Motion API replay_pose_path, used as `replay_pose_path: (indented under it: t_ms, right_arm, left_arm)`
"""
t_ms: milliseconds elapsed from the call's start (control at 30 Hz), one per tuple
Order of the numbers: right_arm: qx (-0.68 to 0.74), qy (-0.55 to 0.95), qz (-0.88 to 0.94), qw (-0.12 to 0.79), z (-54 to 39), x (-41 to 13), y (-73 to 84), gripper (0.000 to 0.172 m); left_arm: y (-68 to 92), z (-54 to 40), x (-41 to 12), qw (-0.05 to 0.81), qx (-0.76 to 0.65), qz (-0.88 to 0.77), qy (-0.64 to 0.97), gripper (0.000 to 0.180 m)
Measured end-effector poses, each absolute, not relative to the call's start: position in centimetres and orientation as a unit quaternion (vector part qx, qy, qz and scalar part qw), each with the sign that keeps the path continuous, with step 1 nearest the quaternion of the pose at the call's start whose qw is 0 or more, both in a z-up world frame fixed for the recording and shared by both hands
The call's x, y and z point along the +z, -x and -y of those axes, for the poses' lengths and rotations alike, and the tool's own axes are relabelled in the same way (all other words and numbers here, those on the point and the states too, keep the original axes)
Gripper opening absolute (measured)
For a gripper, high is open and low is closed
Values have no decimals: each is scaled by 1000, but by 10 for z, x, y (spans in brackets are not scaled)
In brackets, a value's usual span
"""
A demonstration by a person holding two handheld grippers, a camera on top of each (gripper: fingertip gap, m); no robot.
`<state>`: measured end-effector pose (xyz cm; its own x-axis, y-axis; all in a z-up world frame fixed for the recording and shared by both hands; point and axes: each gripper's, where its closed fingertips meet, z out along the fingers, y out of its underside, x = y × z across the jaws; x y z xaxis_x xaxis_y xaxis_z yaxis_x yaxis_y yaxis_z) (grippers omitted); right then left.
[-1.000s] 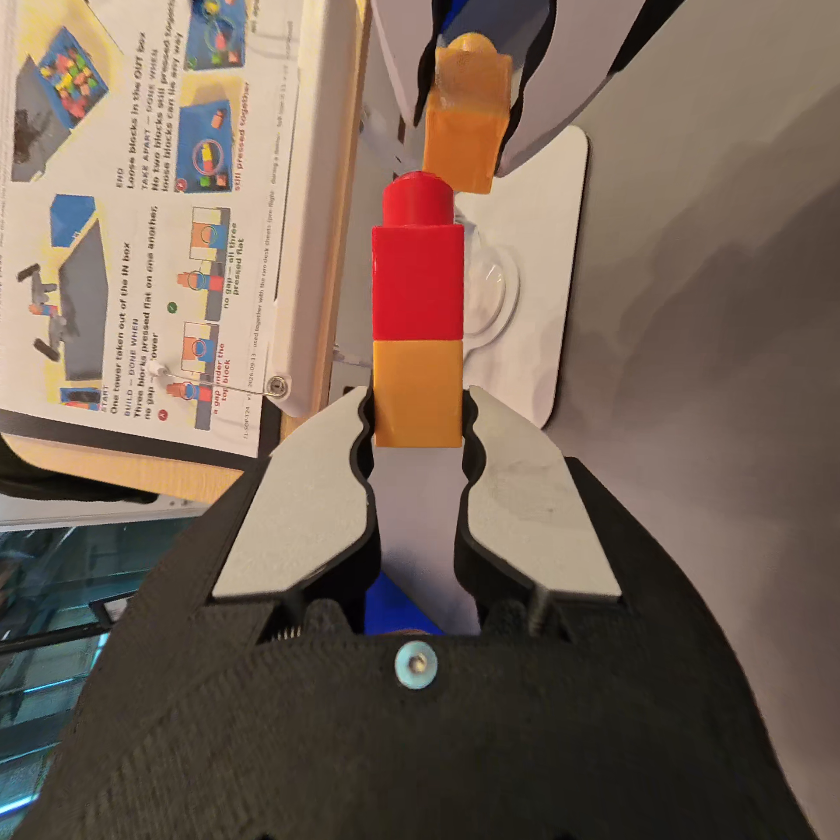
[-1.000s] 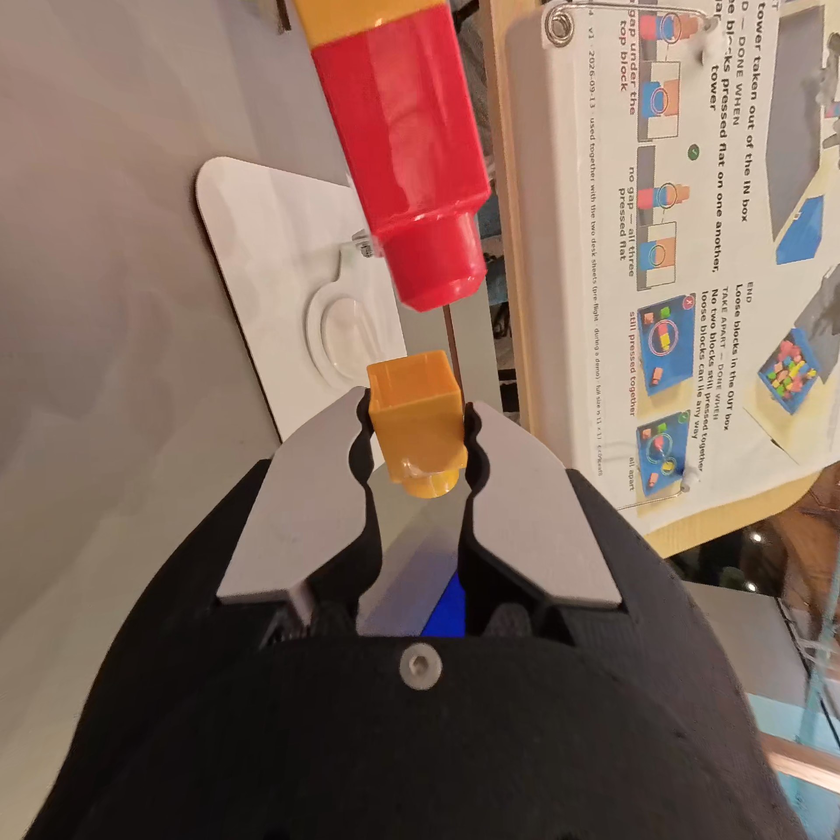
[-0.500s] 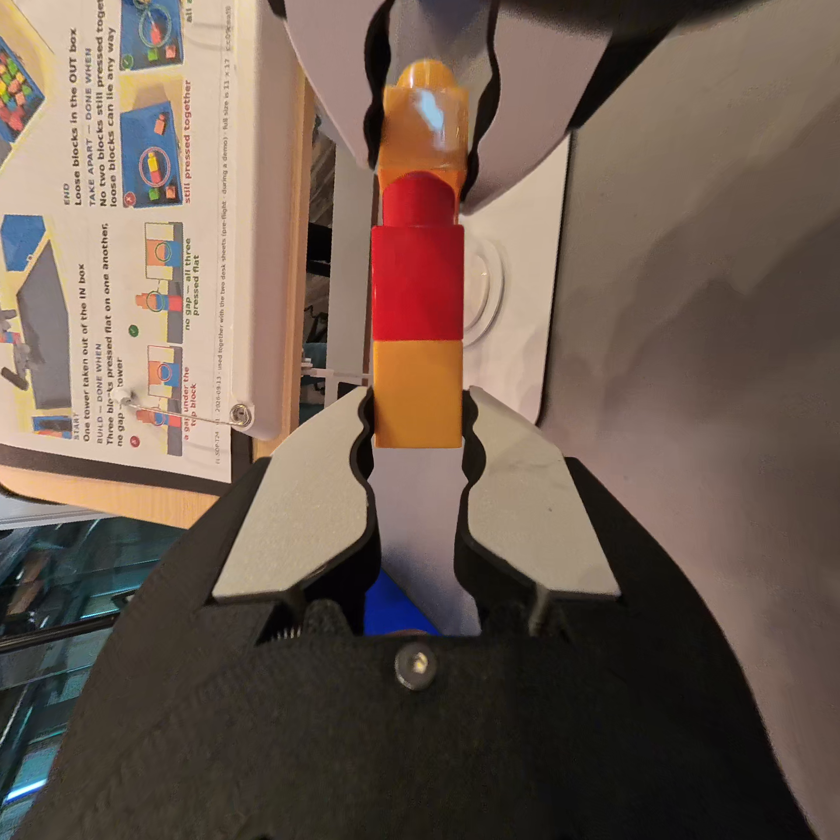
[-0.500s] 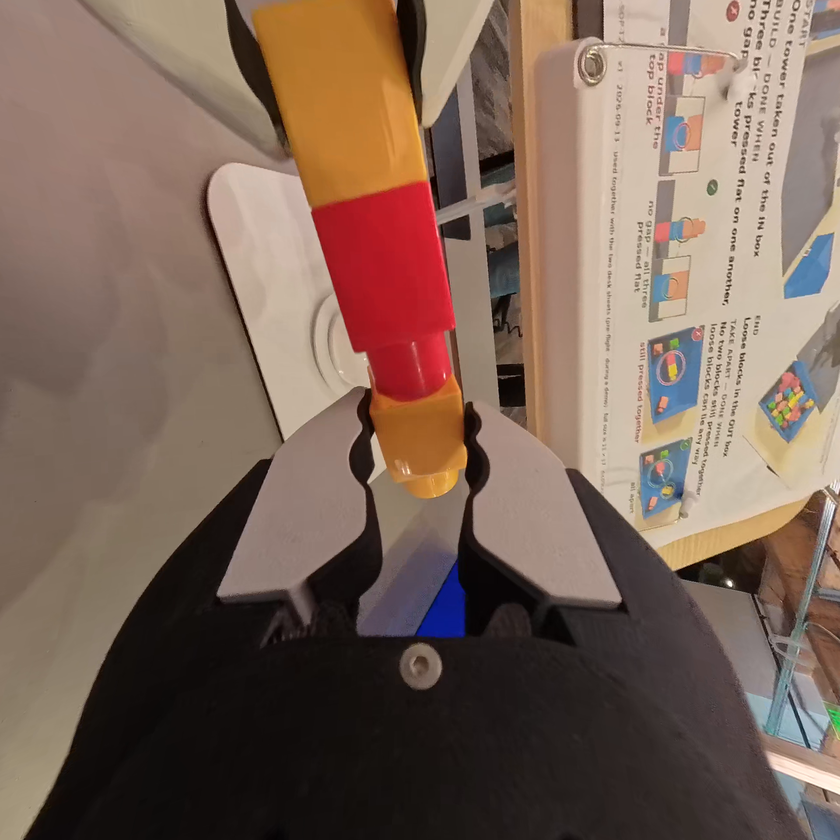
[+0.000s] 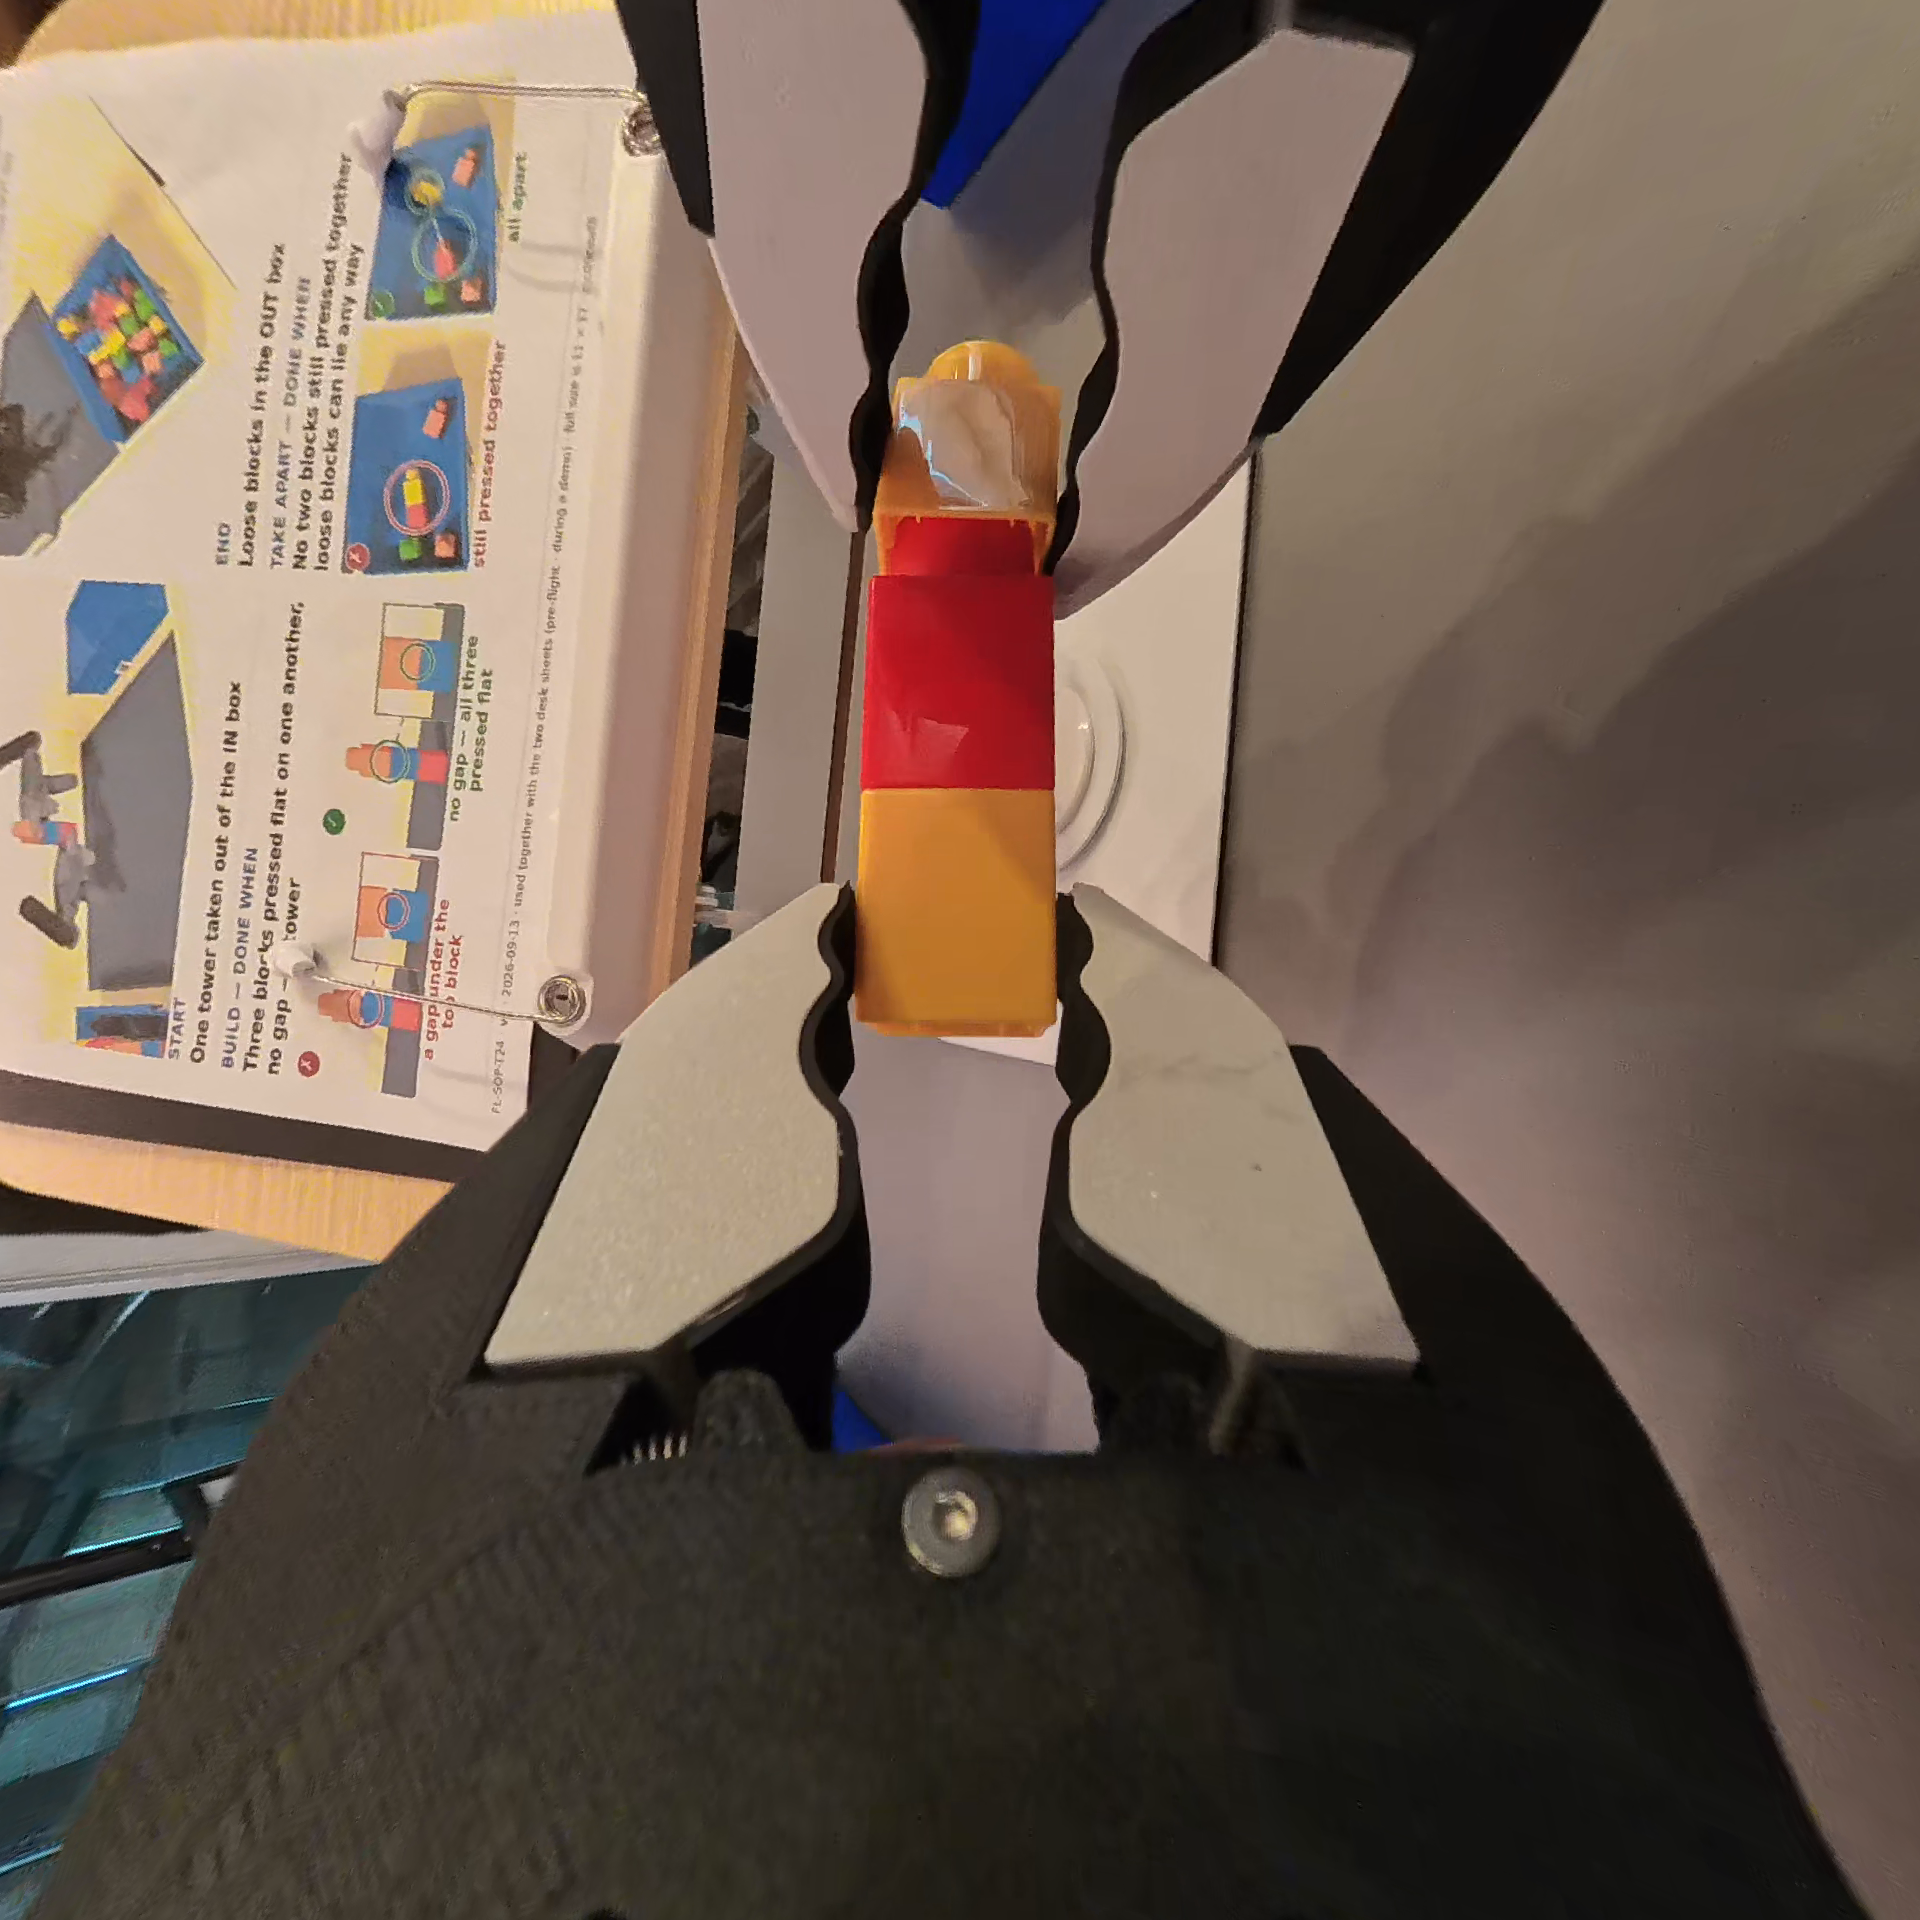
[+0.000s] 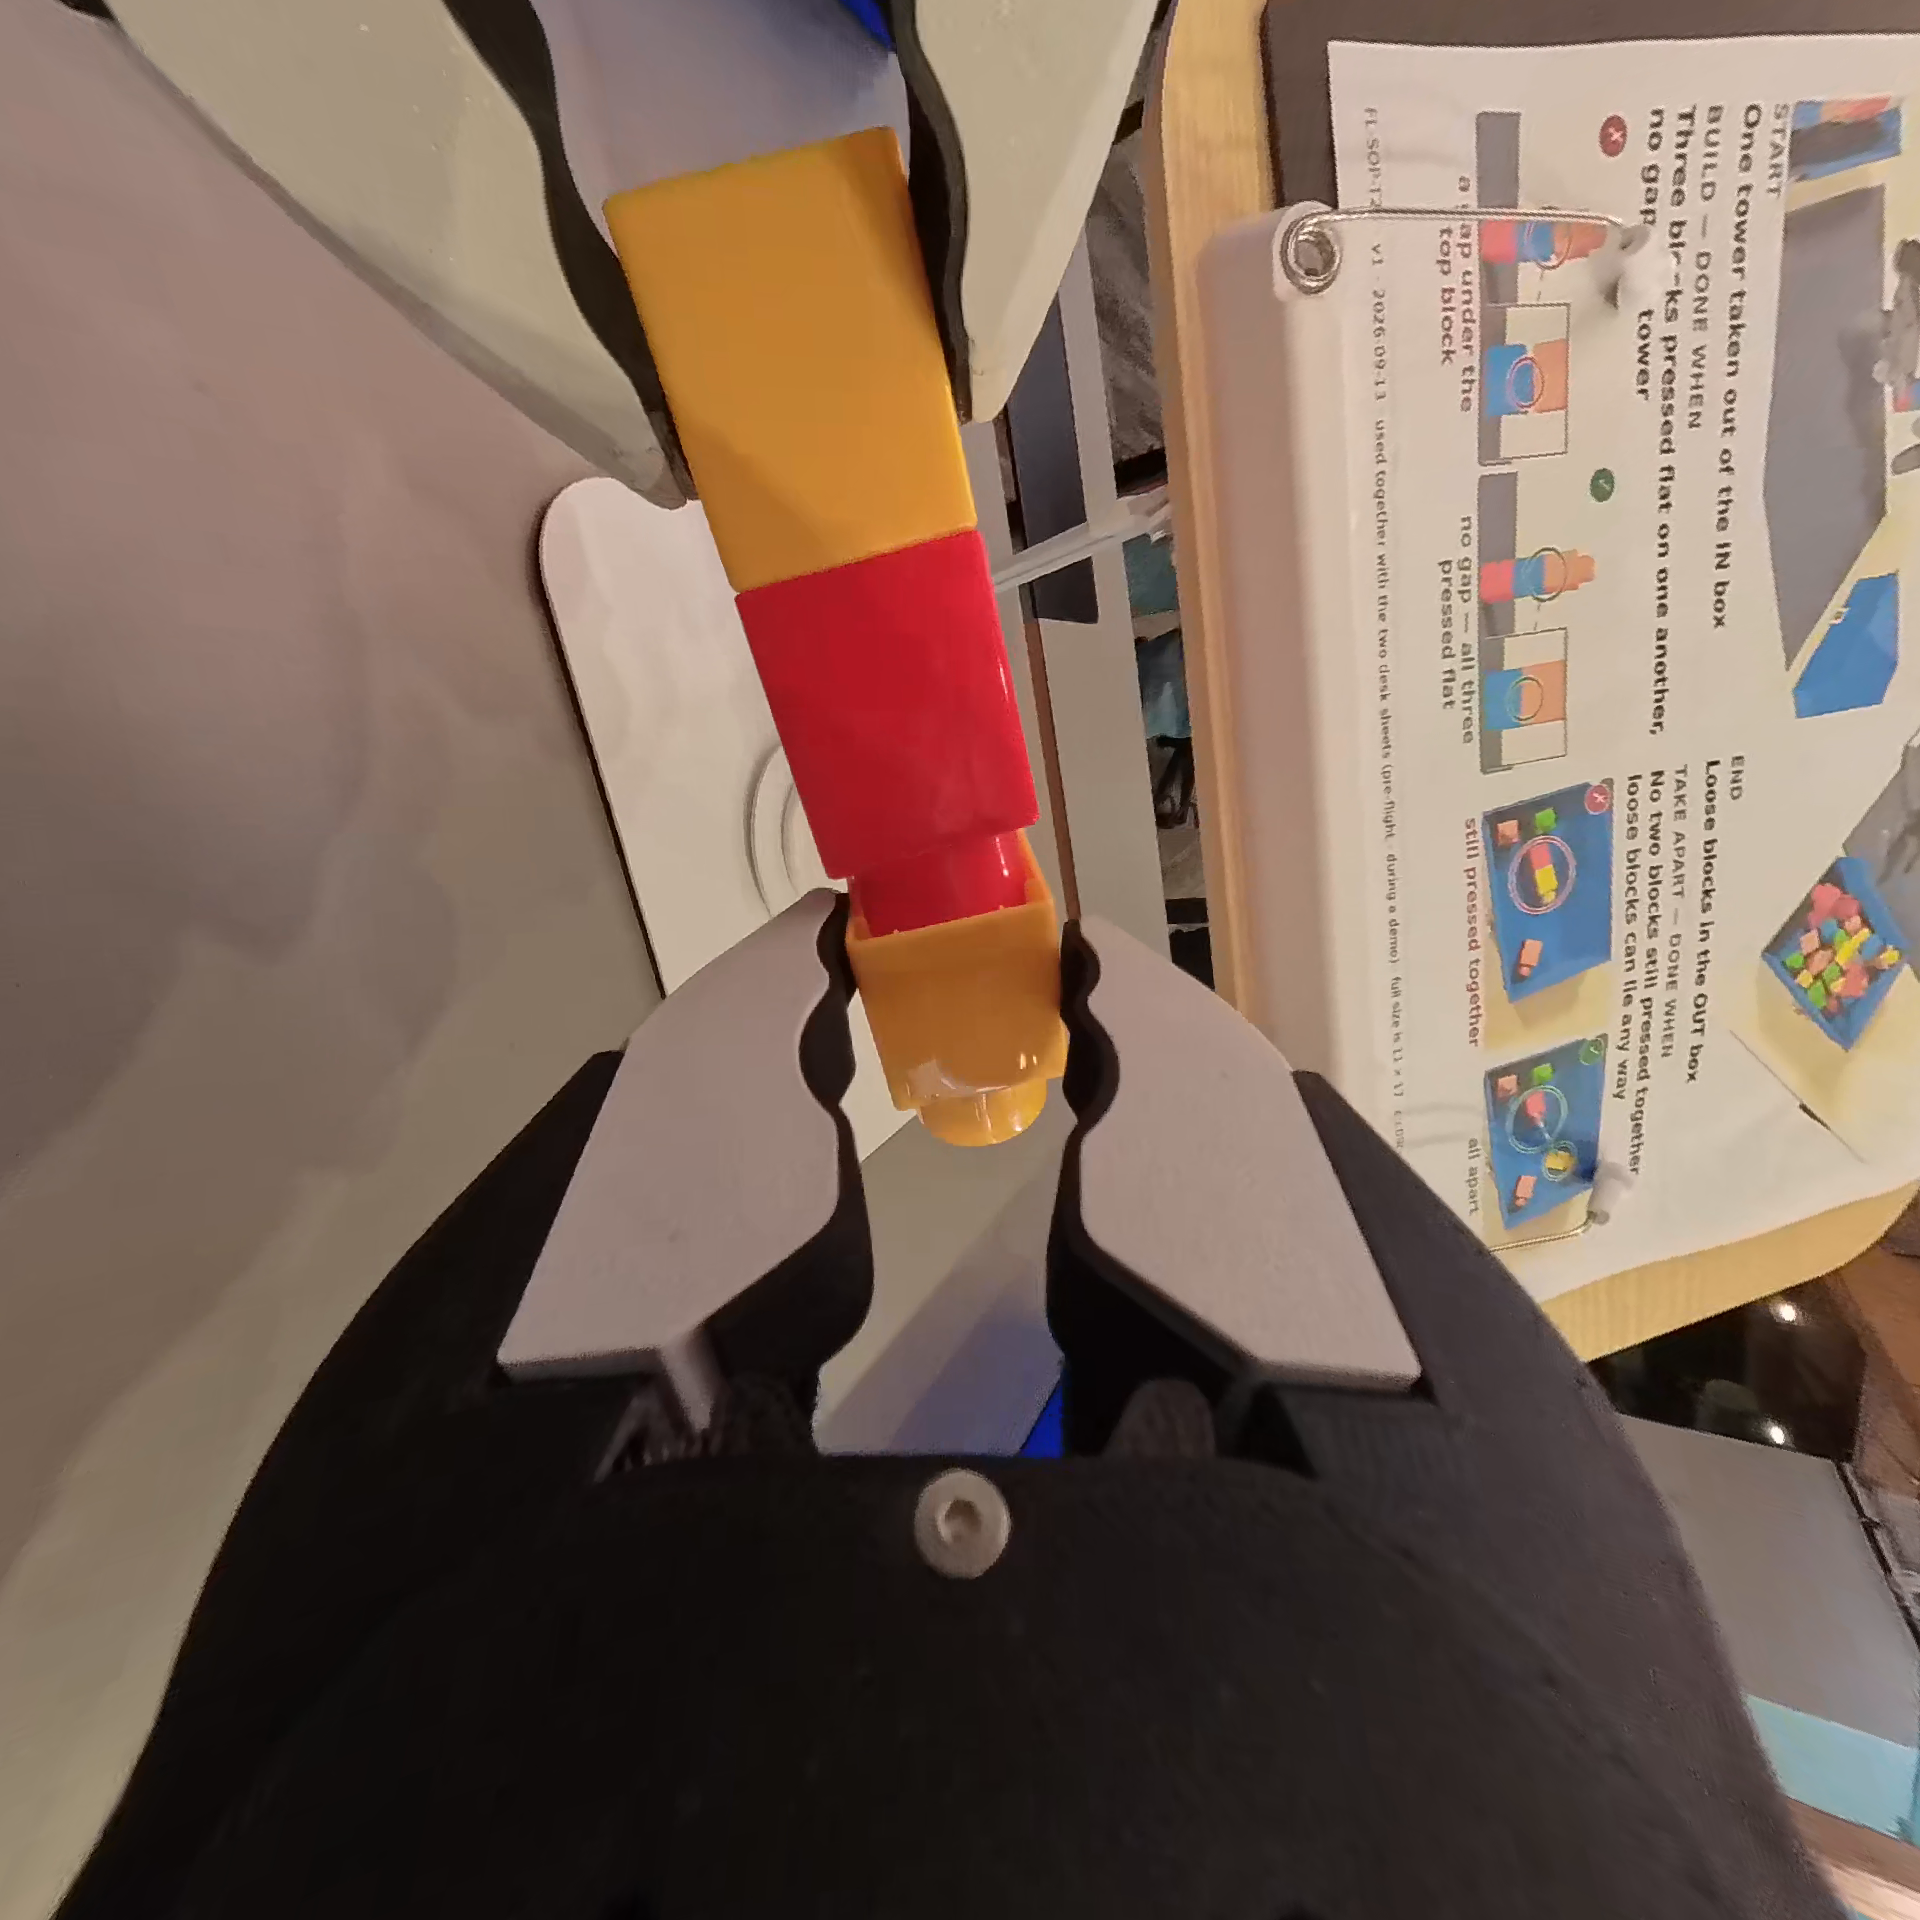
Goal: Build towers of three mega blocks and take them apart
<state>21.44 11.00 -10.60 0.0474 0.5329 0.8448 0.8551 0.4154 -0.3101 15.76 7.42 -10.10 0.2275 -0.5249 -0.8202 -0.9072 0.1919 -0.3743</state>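
Across the upper left of the left wrist view lies the instruction sheet. At centre, the left gripper clamps the bottom orange block, the red block seated flush on it. The right gripper, apart a second ago, now pinches the top orange block half over the red stud, a gap showing; it needs pressing home

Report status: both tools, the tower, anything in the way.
Left tool clamped on bottom orange block, red block seated above. Right tool clamped on top orange block, only partly down on red stud. Nothing in the way.
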Motion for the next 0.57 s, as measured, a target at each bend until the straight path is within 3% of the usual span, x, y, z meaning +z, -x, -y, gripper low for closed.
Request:
replay_pose_path:
  t_ms: [567]
  right_arm:
    - [-149, 469, 684, 539, -101, -104, -212, 37]
  left_arm:
    - [-181, -54, -86, 557, 153, -620, 531, 36]
